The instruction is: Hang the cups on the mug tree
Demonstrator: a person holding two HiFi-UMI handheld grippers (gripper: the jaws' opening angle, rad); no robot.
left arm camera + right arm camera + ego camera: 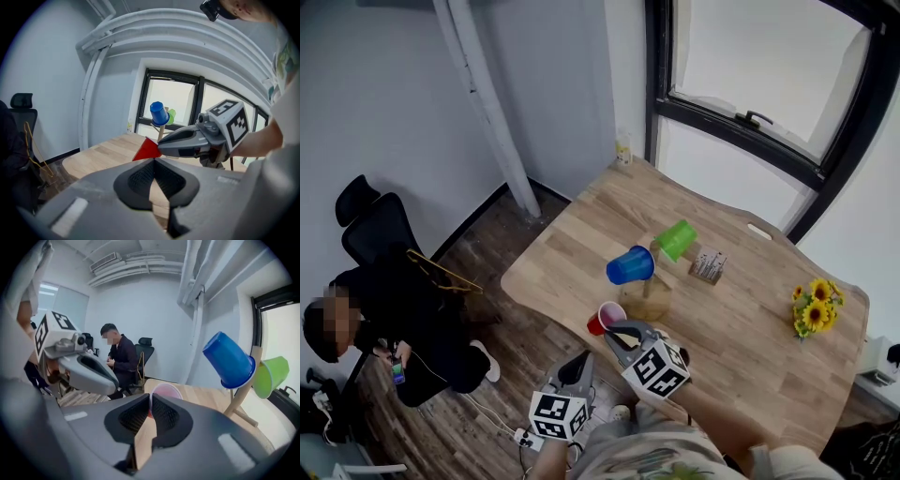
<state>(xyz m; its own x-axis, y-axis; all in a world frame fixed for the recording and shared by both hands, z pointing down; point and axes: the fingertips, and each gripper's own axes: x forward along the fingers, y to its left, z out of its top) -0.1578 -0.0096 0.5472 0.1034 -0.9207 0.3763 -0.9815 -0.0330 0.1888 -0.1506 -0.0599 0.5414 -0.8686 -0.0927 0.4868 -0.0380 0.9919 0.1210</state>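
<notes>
- Gripping the red cup (606, 317) by its rim, the right gripper (617, 330) holds it at the near left edge of the wooden table (741, 328) in the head view. The cup is plain red plastic, paler inside, and tilted.
- Just beyond it, the mug tree (649, 292) carries a blue cup (630, 266) on the left and a green cup (677, 239) on the right, both slanted mouth-down.
- The left gripper (584, 359) sits nearer, to the left. Print on the small box (708, 266) right of the tree is too small to read.
- The left gripper view shows its jaws closed together and empty, with the red cup just past their tips.
- Only the right gripper view shows the pale rim pinched between its pads. A seated person (119, 357) is far behind.
</notes>
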